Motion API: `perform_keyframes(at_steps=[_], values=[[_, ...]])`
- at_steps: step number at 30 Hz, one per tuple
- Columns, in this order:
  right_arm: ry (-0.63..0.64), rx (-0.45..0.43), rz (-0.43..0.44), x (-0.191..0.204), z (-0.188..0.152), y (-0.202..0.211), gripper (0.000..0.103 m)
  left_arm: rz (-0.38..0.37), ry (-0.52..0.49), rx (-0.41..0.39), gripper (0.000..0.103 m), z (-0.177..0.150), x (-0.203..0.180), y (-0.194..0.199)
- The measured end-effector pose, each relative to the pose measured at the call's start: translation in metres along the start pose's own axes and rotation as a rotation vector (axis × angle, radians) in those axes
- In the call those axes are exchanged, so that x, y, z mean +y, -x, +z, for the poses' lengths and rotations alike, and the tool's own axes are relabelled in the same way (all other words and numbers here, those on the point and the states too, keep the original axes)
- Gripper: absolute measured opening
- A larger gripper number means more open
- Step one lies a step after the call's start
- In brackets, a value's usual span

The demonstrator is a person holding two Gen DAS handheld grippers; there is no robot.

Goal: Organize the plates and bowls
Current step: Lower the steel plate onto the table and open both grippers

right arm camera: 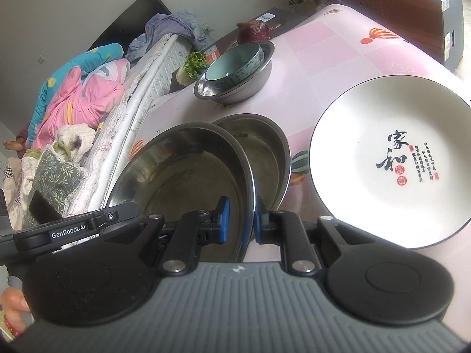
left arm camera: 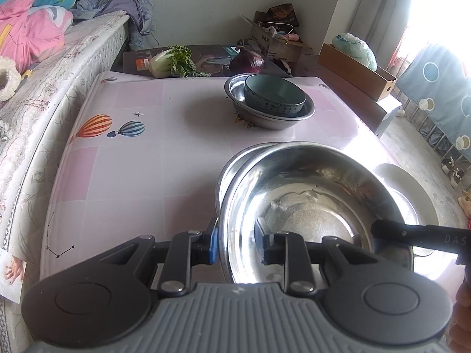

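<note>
Both grippers hold one large steel bowl (left arm camera: 309, 206) by its rim. My left gripper (left arm camera: 237, 241) is shut on the left rim, and my right gripper (right arm camera: 240, 220) is shut on the opposite rim of the same bowl (right arm camera: 182, 170). The bowl is tilted and overlaps a second steel bowl (right arm camera: 265, 153) behind it on the table; I cannot tell whether they touch. To the right lies a white plate (right arm camera: 391, 161) with black calligraphy. Farther back, a teal ceramic bowl (left arm camera: 273, 94) sits inside a third steel bowl (left arm camera: 265, 117).
The table has a pink cloth (left arm camera: 132, 153) with balloon prints. A bed (left arm camera: 59, 67) with bedding runs along its left side. A leafy cabbage (left arm camera: 173, 61) and a purple cabbage (left arm camera: 247, 60) lie on a dark board beyond the far edge. Cardboard boxes (left arm camera: 356, 67) stand at the back right.
</note>
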State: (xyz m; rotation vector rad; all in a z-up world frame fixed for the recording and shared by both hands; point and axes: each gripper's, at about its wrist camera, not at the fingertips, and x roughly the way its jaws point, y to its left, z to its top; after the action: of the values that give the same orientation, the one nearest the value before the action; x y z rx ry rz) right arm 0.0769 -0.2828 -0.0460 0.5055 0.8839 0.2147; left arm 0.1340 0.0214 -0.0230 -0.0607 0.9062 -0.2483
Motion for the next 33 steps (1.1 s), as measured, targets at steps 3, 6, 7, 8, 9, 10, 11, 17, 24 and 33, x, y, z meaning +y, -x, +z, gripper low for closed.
perform_keyframes(at_steps=[3,6,7,8,9,10,11,17,24,33], values=[[-0.001,0.003,-0.013,-0.001,0.001,-0.004,0.015,-0.005,0.001,0.015,0.025,0.001,0.001,-0.008],[-0.002,0.011,-0.032,-0.002,0.003,-0.010,0.015,-0.012,0.001,0.028,0.025,0.003,0.000,-0.015],[-0.001,0.014,-0.039,-0.003,0.003,-0.011,0.016,-0.013,0.000,0.033,0.025,0.004,0.000,-0.017],[0.000,0.015,-0.046,-0.003,0.004,-0.013,0.016,-0.014,0.000,0.037,0.025,0.004,0.000,-0.019],[0.002,0.016,-0.053,-0.003,0.004,-0.014,0.016,-0.016,0.000,0.041,0.025,0.004,0.000,-0.021],[0.005,0.017,-0.063,-0.003,0.004,-0.016,0.017,-0.019,0.001,0.046,0.025,0.004,0.000,-0.023],[0.007,0.018,-0.070,-0.003,0.004,-0.017,0.017,-0.022,0.002,0.051,0.025,0.004,0.000,-0.025],[0.029,0.003,-0.124,-0.002,0.007,-0.018,0.020,-0.019,-0.003,0.056,0.027,0.003,-0.001,-0.031],[0.036,-0.039,-0.170,-0.002,0.013,-0.013,0.034,-0.007,0.000,0.045,0.028,0.004,0.001,-0.029],[0.019,-0.067,-0.160,-0.009,0.013,-0.001,0.043,0.035,-0.006,0.026,0.051,0.003,-0.001,-0.021]])
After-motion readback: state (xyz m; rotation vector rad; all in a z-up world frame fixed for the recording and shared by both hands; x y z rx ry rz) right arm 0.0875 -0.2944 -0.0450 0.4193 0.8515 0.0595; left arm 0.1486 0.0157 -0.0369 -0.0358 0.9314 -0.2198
